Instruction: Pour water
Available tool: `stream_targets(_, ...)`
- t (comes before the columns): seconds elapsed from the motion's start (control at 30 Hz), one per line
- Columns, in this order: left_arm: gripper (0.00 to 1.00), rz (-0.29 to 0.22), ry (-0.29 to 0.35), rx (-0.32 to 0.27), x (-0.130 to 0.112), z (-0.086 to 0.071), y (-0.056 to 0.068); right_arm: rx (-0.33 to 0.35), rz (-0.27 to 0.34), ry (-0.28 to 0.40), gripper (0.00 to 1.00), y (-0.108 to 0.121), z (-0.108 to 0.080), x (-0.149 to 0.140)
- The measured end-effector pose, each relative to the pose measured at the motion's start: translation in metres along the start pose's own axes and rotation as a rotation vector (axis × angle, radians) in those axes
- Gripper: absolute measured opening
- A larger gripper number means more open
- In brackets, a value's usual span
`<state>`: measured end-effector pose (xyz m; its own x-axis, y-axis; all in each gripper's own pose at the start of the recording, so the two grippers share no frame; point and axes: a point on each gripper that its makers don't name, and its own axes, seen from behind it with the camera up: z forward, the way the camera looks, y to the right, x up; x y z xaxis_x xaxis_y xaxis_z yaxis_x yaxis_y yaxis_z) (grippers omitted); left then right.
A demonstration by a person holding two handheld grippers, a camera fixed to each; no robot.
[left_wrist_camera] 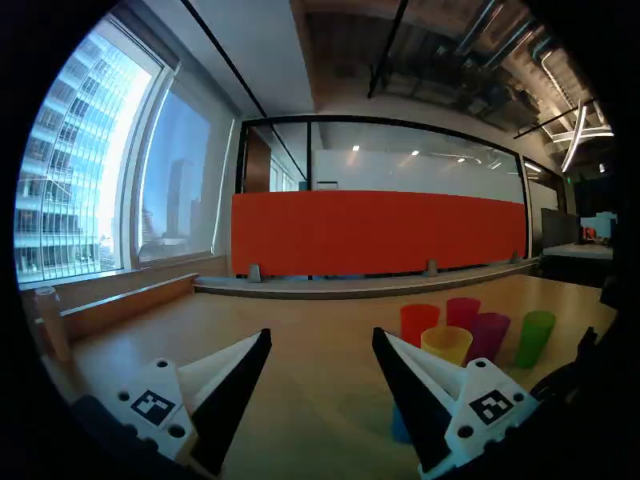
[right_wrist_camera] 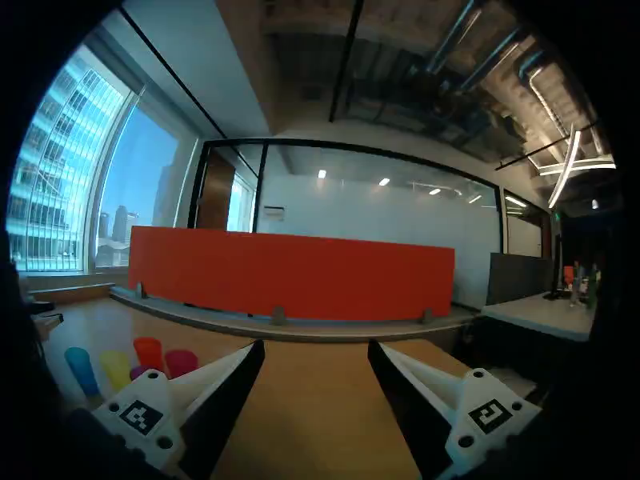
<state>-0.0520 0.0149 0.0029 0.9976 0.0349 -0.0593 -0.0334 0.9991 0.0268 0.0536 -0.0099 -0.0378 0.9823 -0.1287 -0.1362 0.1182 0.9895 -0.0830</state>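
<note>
A wide pale wooden table [left_wrist_camera: 320, 416] was spread beneath both grippers. It was bounded on its far side by a long orange partition panel [left_wrist_camera: 376, 232], and tall glass windows [left_wrist_camera: 72, 184] were set along the left.

The left gripper [left_wrist_camera: 320, 336] was held low over the table, its two fingers spread wide with nothing between them. The right gripper [right_wrist_camera: 314, 346] was likewise held wide open and empty.

A cluster of upright plastic cups [left_wrist_camera: 476, 328] was stood on the table, near and to the right of the left gripper's fingers. A green cup [left_wrist_camera: 534, 338] was placed farthest right, then a purple cup [left_wrist_camera: 492, 340], a magenta cup [left_wrist_camera: 462, 308], an orange-red cup [left_wrist_camera: 418, 318] and a yellow cup [left_wrist_camera: 446, 344]. A blue cup [left_wrist_camera: 398, 424] was nearest, partly hidden behind the right-hand finger.

In the right gripper view the cluster was seen well off to the left. Each cup's long axis was vertical, mouth up. Which cup held water could not be told.

The left gripper was judged the nearer. A swing to the right and a sideways grip across a cup's wall would be called for.
</note>
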Motion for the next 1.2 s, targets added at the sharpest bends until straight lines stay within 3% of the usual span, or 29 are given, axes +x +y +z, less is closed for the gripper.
stream_targets(0.77,0.94,0.002,-0.013,-0.014,-0.004,0.000,0.002,0.009,0.009,0.006,1.00,0.000,-0.007,-0.001)
stream_targets(1.2,0.94,0.001,-0.013,-0.014,-0.004,0.001,0.002,0.053,-0.006,-0.036,1.00,-0.006,-0.008,-0.032)
